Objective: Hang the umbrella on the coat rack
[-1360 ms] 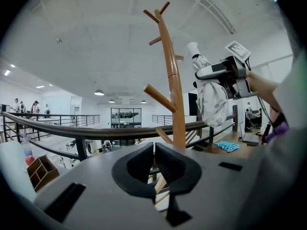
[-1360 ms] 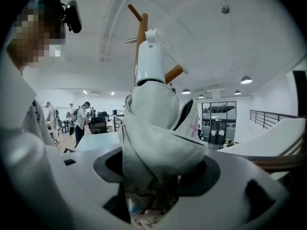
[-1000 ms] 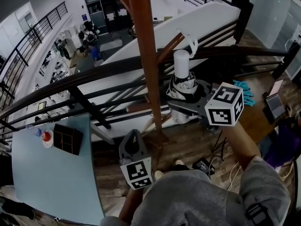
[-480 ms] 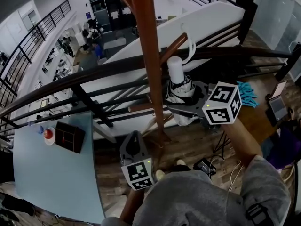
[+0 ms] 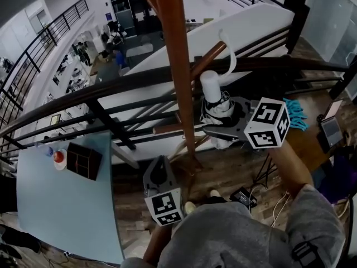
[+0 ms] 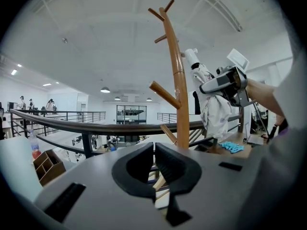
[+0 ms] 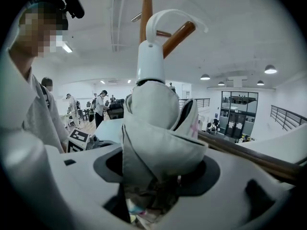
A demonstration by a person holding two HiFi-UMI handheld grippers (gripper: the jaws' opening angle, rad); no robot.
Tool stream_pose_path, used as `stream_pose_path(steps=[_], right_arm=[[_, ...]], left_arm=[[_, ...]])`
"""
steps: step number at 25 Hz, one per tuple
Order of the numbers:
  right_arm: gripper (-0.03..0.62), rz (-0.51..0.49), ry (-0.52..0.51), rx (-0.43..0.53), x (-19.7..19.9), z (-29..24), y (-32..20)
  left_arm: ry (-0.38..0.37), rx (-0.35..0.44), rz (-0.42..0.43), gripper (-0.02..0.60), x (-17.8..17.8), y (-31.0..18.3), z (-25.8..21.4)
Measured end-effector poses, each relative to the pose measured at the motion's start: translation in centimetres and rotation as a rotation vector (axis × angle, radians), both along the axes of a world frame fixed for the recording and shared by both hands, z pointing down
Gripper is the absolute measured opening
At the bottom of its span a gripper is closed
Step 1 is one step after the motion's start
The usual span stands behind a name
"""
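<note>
One compact folded umbrella [image 7: 158,128]: white fabric bunched loosely round what is likely a stiff core, hard white handle [image 7: 150,61] on top, thin wrist strap [image 7: 168,16] looping off it. Judged light. Canopy looks soft and probably slippery under the pads, so the best hold is the bundled middle, squeezed through to the shaft inside. The strap is limp, and it is the part that must go over a peg. Right gripper [image 5: 223,130] is clamped on the canopy's midsection, with the umbrella upright and handle uppermost, standing out of the jaws. It is held in the air just right of the coat rack [image 5: 175,66] pole. The strap loop is close by the tip of the slanting peg [image 5: 211,53]; I cannot tell whether it is over it. Left gripper [image 5: 159,172] sits low near the pole's foot, jaws drawn together on nothing.
</note>
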State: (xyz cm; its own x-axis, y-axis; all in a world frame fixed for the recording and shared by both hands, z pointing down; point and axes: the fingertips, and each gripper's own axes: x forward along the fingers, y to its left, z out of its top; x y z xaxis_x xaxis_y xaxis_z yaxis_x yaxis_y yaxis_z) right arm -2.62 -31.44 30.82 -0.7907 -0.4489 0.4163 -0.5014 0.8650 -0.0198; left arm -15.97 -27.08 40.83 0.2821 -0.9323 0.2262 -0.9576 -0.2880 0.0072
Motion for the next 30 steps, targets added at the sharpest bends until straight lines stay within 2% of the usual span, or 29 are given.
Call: stream_pose_path(steps=[10, 17, 24, 27, 30], right_arm=[[0.295, 0.059, 0.09, 0.032, 4.0, -0.8, -1.5], [0.295, -0.009, 0.139, 0.054, 5.4, -1.0, -0.5], [0.295, -0.056, 0.133, 0.033, 6.4, 1.2, -1.0], [0.295, -0.026, 0.132, 0.045, 7.1, 2.4, -1.7], [0.295, 0.054, 0.158, 0.13, 8.2, 2.5, -2.8]], left_arm=[[0.007, -0.005, 0.01, 0.023, 0.9, -0.7, -0.8], [-0.001, 0.01, -0.021, 0.023, 3.2, -1.3, -2.9], [-0.02, -0.001, -0.047, 0.023, 5.3, -1.6, -2.9], [-0.023, -0.015, -0.06, 0.023, 5.7, -1.6, -2.1], [-0.03, -0.021, -0.066, 0.023, 6.1, -1.6, -1.7]])
